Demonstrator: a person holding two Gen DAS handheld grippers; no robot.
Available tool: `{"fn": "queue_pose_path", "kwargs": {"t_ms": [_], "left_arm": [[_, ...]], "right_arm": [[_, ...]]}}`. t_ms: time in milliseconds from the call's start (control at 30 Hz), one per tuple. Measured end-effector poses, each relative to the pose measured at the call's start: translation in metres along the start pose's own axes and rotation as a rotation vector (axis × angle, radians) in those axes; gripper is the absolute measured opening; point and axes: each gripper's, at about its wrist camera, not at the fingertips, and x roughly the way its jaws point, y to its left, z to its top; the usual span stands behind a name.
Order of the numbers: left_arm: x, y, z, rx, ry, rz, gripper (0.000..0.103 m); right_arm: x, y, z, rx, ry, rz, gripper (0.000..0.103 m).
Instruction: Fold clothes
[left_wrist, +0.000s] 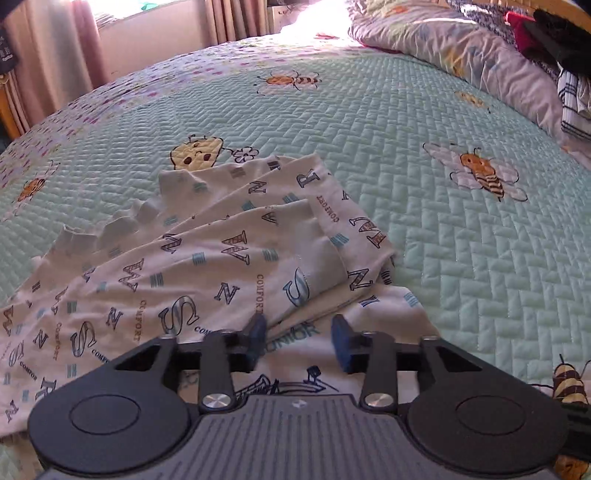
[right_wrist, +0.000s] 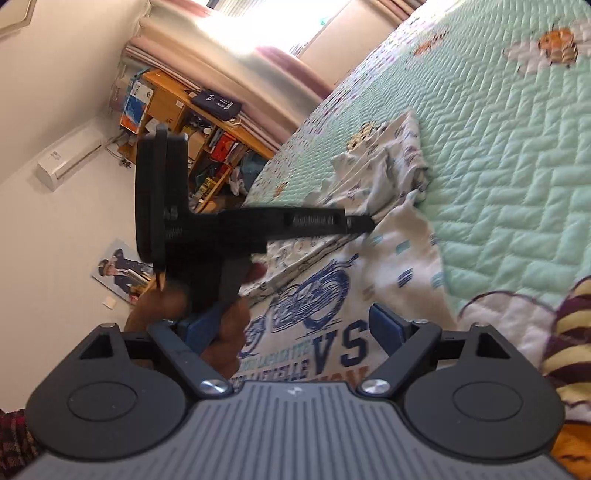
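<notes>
A white garment with letter print and a blue chest graphic lies partly folded on the bed; it shows in the left wrist view and the right wrist view. Its printed sleeve and side panels are folded over in pleats. My left gripper is open, its blue fingertips low over the garment's near edge, holding nothing. My right gripper is open wide above the chest graphic, empty. The left gripper's black body and the hand holding it cross the right wrist view.
The mint quilted bedspread with bee pictures covers the bed. Pillows and stacked clothes lie at the far right. Curtains hang past the bed's far edge. A wooden shelf unit stands beside the bed.
</notes>
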Motion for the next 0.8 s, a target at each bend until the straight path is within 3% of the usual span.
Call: {"fn": "queue_pose_path", "kwargs": {"t_ms": [167,233,367,433,533,667,800], "left_arm": [[-0.066,0.067,-0.016,-0.3,-0.16,0.025,0.085],[-0.082,0.103,-0.031,-0.446,-0.166,0.027,0.086],[-0.084,0.141,-0.07,-0.626,-0.089,-0.03,0.086],[-0.078,0.141,-0.086,-0.632,-0.046,-0.033,0.085],[-0.069,0.132,-0.102,-0.588,-0.022,-0.022,0.085],[-0.071,0.114,-0.105,-0.471,-0.016,0.028,0.09],[-0.07,0.113,-0.108,-0.46,-0.011,0.006,0.098]], "right_arm": [[-0.003,-0.01,0.012,0.048,-0.06,-0.041,0.088],[0.0,-0.008,0.024,0.045,-0.084,-0.074,0.089],[0.023,-0.007,0.065,0.088,-0.095,-0.023,0.089],[0.048,-0.009,0.087,0.103,-0.058,0.01,0.089],[0.081,-0.012,0.111,0.088,-0.015,-0.126,0.089],[0.118,-0.027,0.122,0.142,0.075,-0.139,0.089],[0.141,-0.036,0.126,0.149,0.129,-0.141,0.089]]}}
